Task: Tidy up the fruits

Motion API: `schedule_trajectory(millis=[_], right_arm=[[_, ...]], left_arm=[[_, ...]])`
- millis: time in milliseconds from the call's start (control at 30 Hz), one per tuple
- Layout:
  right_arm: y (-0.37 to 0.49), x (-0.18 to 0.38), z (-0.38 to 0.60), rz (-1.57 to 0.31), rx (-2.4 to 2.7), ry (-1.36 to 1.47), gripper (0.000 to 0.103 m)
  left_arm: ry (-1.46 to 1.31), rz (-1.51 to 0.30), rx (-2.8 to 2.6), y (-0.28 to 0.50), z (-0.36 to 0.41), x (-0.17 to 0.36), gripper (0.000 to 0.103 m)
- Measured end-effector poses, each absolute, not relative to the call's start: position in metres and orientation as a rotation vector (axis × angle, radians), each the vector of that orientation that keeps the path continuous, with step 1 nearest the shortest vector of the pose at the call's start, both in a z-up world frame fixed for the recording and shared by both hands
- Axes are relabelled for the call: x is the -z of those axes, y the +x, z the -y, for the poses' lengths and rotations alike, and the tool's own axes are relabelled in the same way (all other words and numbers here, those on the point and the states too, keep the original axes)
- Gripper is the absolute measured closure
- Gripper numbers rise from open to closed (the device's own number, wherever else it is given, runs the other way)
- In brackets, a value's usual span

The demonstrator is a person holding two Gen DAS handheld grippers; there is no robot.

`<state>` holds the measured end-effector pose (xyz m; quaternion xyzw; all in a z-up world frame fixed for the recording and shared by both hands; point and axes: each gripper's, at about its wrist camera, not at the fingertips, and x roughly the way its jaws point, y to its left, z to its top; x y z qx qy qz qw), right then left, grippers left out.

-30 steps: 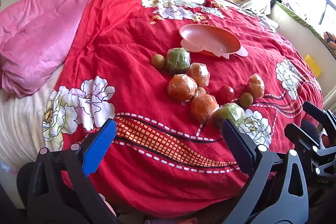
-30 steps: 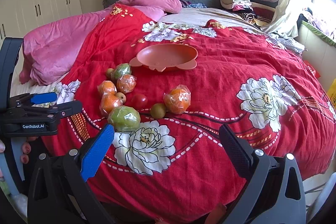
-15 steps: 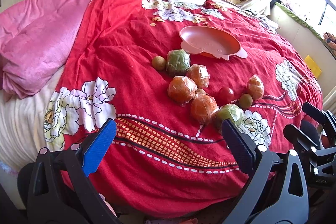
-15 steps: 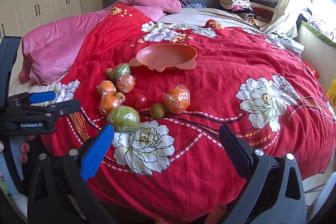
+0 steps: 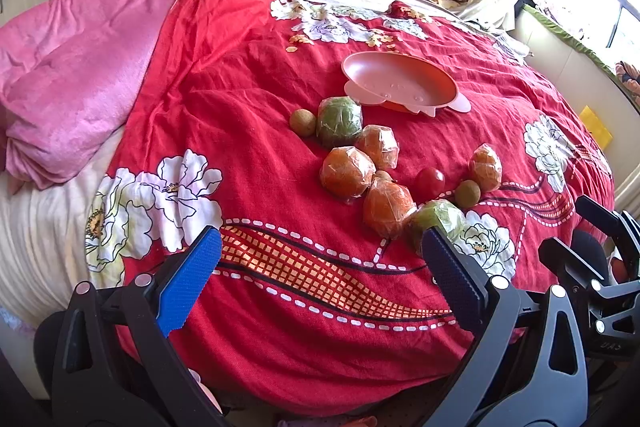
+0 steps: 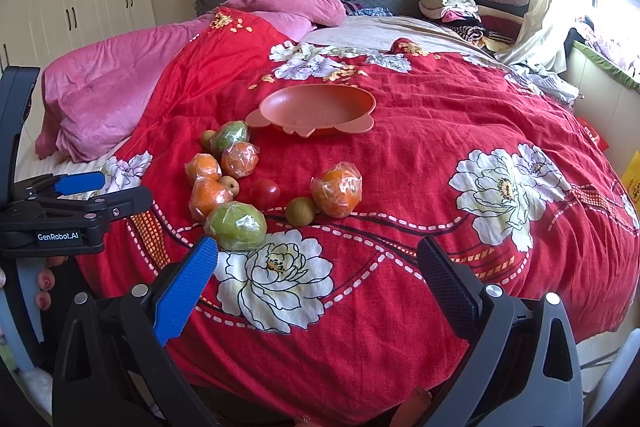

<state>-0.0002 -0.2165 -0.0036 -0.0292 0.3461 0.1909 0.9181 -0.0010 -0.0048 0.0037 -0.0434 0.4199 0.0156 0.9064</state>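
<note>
Because nothing has been lifted yet, every fruit lies loose on the red floral bedspread (image 6: 420,155) in the middle of both views, while the pink dish (image 6: 316,107) sits empty just above the cluster, a sensible target for collecting them. Most of the pieces are sealed in clear film: a wrapped green fruit (image 6: 236,225) nearest the lower edge, wrapped oranges (image 6: 208,195) bunched touching one another at centre left, and a lone wrapped orange (image 6: 337,190) set apart to the right with a small brown fruit (image 6: 301,211) beside it. A bare red tomato (image 6: 265,193) rests between the two groups. The crinkly film will likely be slippery under the pads.

The right gripper (image 6: 318,285) hangs at the bottom of its view with its fingers spread wide and nothing between them, aimed at the bedspread below the fruit. The left gripper (image 5: 320,279) is likewise released and empty, low in its own frame, its right finger overlapping the nearest green fruit (image 5: 438,223) in the picture without gripping it.

The only legible writing is "GenRobot.AI" on the left gripper's body at the left edge of the right wrist view.
</note>
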Motion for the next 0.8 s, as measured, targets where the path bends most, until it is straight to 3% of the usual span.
schedule_trajectory(millis=[800], right_arm=[[-0.0004, 0.0056, 0.2142, -0.715, -0.395, -0.067, 0.004]], left_arm=[[-0.088, -0.869, -0.027, -0.0009, 0.0029, -0.0044, 0.008]])
